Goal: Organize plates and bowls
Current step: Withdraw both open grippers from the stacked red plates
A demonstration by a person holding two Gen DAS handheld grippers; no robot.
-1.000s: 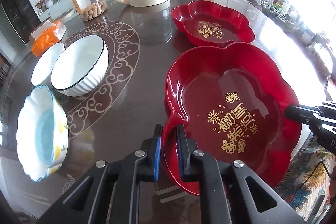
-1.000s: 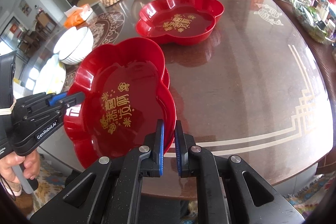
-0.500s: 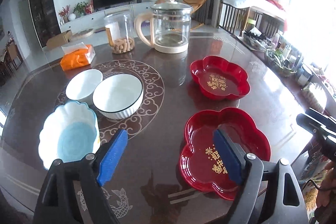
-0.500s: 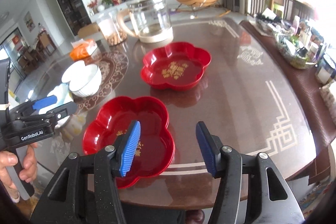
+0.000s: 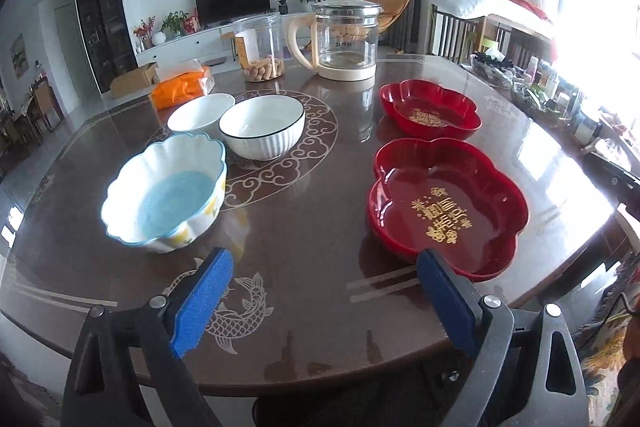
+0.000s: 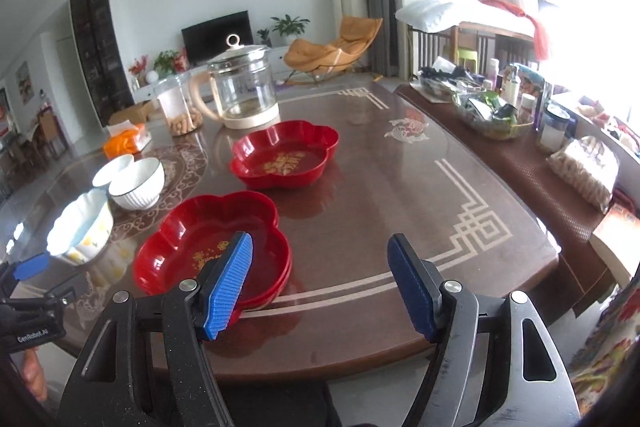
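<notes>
A red flower-shaped plate (image 5: 448, 203) with gold lettering lies near the table's front edge. In the right wrist view, the same plate (image 6: 188, 239) shows a double rim, as if two are nested. A second red plate (image 5: 430, 109) lies behind it. To the left stand a blue-and-white scalloped bowl (image 5: 164, 195), a ribbed white bowl (image 5: 262, 127) with a dark rim and a small white bowl (image 5: 200, 111). My left gripper (image 5: 324, 299) hovers over the front edge, its jaws opening with nothing between them. My right gripper (image 6: 320, 283) is likewise opening and empty, just right of the near plate.
A glass kettle (image 5: 344, 39), a clear jar of peanuts (image 5: 260, 47) and an orange tissue pack (image 5: 180, 87) stand at the back of the dark glossy table (image 5: 312, 227). A side bench with a tray of bottles (image 6: 492, 115) runs along the right.
Both grippers were shut on the near red plate's rim. They have let go, opened wide and drawn back and up, while the plate stays on the table.
</notes>
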